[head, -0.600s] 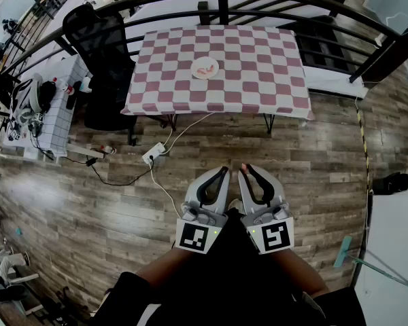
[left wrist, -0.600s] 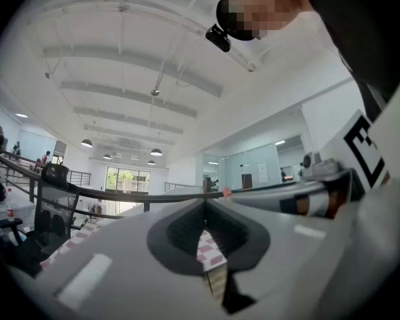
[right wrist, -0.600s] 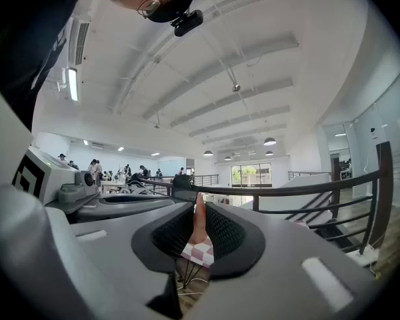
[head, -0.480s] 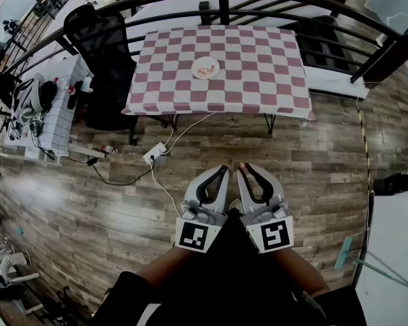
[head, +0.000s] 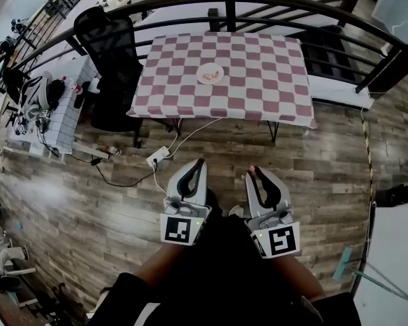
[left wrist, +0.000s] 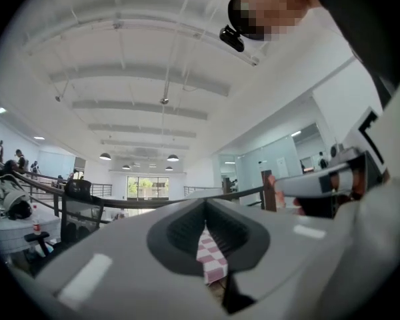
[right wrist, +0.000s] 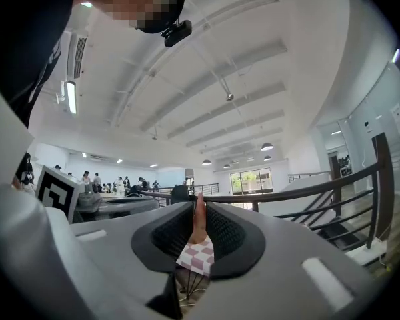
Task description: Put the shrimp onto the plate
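1. Only one container is in sight: a white plate on the checked table. It sits a little left of the table's middle, towards its far edge.
2. On the plate lie pink pieces that look like shrimp. The head view shows them too small to count.
3. One more shrimp is off the table, on its near side and well apart from the plate. It is pinched between the jaws of the right gripper, which are closed against its sides. It lies lengthwise along them, and its end pokes out past the jaw tips.
4. The left gripper is also on the table's near side, over the wooden floor. Its jaws meet at the tips and hold nothing. Only a sliver of the checked cloth shows through the slit below the tips.
5. Counted: one table, one plate, two grippers, one held shrimp.
6. Around the table there are:
   - one black chair at its left end;
   - one dark railing curving along its far side;
   - one white power strip on the floor off its near left corner, with cables running to it.
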Demonstrator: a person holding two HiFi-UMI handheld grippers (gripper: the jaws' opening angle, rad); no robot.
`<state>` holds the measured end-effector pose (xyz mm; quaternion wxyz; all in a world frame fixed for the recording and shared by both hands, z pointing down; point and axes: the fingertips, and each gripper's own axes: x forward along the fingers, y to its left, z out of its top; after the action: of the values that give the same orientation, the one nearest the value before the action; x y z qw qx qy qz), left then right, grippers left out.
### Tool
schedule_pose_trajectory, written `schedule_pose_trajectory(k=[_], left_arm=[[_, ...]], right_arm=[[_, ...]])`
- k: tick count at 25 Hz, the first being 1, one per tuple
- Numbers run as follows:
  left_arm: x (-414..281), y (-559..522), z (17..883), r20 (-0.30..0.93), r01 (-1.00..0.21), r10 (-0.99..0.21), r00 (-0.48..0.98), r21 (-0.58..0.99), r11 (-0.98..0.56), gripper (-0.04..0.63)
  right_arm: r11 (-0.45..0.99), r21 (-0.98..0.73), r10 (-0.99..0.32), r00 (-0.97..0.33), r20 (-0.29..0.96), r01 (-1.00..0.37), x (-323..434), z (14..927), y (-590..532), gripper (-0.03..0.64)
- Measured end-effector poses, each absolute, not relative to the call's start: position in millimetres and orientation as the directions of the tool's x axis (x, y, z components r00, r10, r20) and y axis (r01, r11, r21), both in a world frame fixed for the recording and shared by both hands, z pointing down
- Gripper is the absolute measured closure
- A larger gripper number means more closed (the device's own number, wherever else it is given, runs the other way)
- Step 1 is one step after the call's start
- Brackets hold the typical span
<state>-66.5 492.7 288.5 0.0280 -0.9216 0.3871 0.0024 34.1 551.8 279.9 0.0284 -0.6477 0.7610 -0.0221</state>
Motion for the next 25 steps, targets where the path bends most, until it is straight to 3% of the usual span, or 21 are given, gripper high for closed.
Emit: schedule_pose_trajectory(k=[4, 25], left_arm=[[-72, 473, 279, -0.085, -0.736, -0.731, 0.677, -0.060, -0.674, 0.588], [-68, 402, 311, -0.013, -0.755, -0.755, 0.655, -0.025, -0.655, 0.588]], right_arm=[[0.171, -0.088, -0.985, -0.172, 0.003, -0.981, 37, 289, 554, 0.560], [0.170, -0.085, -0.979, -0.178, 0.095, -0.982, 49, 315, 484, 0.560]])
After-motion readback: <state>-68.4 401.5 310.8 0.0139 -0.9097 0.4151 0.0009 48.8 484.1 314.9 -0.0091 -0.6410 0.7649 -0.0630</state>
